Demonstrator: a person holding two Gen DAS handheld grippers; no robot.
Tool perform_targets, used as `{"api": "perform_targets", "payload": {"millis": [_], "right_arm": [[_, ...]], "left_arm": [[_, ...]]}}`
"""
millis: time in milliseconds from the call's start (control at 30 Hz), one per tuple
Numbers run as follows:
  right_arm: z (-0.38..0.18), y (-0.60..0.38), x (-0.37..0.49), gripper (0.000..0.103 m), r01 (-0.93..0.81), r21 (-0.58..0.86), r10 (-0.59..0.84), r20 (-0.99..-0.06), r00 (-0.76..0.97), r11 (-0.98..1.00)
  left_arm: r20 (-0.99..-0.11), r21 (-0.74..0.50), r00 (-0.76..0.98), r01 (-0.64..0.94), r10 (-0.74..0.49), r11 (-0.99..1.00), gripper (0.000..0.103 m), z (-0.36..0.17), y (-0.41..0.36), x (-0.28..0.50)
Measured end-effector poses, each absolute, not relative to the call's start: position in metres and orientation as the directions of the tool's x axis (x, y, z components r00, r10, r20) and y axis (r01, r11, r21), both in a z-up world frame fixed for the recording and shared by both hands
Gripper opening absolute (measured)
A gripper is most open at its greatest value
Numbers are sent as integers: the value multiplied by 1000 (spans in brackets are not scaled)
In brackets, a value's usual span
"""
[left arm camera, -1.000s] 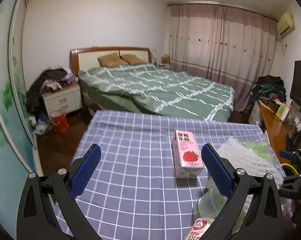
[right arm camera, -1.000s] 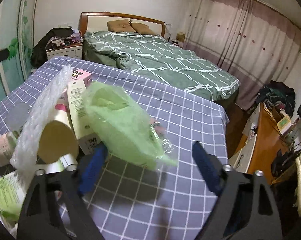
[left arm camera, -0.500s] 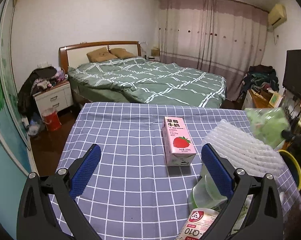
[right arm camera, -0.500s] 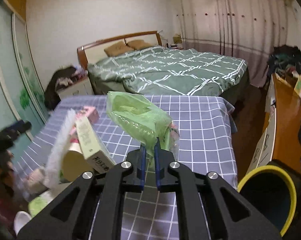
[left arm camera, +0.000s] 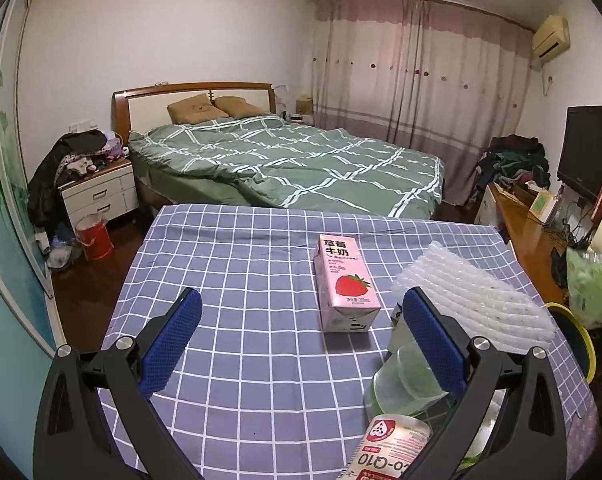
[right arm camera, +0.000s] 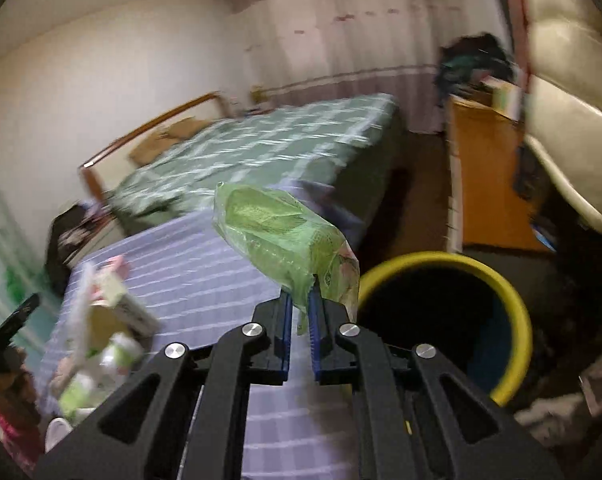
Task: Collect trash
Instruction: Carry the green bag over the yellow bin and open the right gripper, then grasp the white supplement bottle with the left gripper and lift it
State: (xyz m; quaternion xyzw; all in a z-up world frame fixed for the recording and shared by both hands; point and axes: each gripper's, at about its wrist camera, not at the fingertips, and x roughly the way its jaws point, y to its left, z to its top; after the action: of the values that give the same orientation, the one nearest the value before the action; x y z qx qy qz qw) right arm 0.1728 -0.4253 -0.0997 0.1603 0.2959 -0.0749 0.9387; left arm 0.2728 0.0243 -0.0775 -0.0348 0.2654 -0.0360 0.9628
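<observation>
Right tongs: pressed together on the lower end of the green plastic bag, pinching it near the centre of the right wrist view; the blue pads are nearly touching, with a strip of bag between them.
Green plastic bag: held up in the air, slanting from the tongs toward the upper left of the frame; crumpled, translucent, with something printed inside. In the left wrist view it shows at the far right edge, above the bin.
Yellow-rimmed bin: lower right of the right wrist view, dark inside, standing on the floor just beside the tabletop edge; the bag's lower corner overlaps its rim in the picture. In the left wrist view only a slice of the rim shows at the right edge.
Left tongs: spread wide over the tabletop, holding nothing, at the bottom of the left wrist view.
Tabletop: covered with a purple-grey checked cloth, filling the lower half of the left wrist view.
Pink strawberry milk carton: lying flat on the cloth, centre of the frame, between the two fingers and beyond them.
White bubble wrap: right of the carton, behind the right-hand finger.
Clear plastic cup: lower right, partly behind that same finger.
Q10 bottle: bottom edge of the frame, lying on its side, label readable.
Bed: behind the tabletop, green checked cover.
Right wrist view: blurred, so the trash at its lower left is hard to tell apart.
</observation>
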Motion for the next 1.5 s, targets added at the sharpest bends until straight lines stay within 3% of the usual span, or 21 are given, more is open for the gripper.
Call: {"api": "perform_targets", "payload": {"millis": [200, 300, 367, 467, 533, 700, 933, 1067, 1167, 1267, 1500], "right_arm": [[-138, -457, 184, 12, 361, 210, -131, -677, 724, 909], [-160, -468, 191, 35, 411, 192, -154, -724, 672, 891], [-165, -472, 194, 39, 426, 195, -155, -736, 659, 884], [-159, -469, 193, 43, 433, 191, -171, -725, 667, 881], [-150, -456, 189, 51, 408, 222, -146, -701, 698, 886], [-126, -412, 187, 60, 291, 253, -85, -602, 794, 923], [-131, -367, 195, 61, 238, 163, -101, -584, 806, 958], [-136, -362, 195, 61, 243, 149, -111, -588, 801, 959], [-138, -361, 195, 61, 247, 140, -123, -582, 804, 959], [-139, -360, 195, 61, 244, 149, -116, -575, 810, 958], [-140, -362, 195, 61, 231, 171, -94, -572, 815, 958]], "left_arm": [[-508, -88, 856, 56, -93, 995, 99, -77, 23, 272], [-512, -90, 854, 56, -95, 994, 99, -77, 23, 272], [-515, -92, 852, 58, -98, 994, 99, -78, 23, 272], [-522, -92, 847, 65, -104, 994, 99, -78, 21, 273], [-529, -95, 841, 75, -114, 993, 99, -78, 21, 273], [-536, -97, 831, 111, -146, 989, 99, -77, 14, 272], [-539, -96, 814, 197, -217, 976, 99, -71, 6, 266], [-585, -125, 759, 262, -285, 957, 99, -72, 6, 253], [-647, -74, 713, 292, -269, 953, 97, -82, -3, 241], [-703, -44, 665, 310, -250, 950, 84, -96, -9, 234], [-796, -14, 557, 376, -238, 926, 67, -126, -26, 240]]}}
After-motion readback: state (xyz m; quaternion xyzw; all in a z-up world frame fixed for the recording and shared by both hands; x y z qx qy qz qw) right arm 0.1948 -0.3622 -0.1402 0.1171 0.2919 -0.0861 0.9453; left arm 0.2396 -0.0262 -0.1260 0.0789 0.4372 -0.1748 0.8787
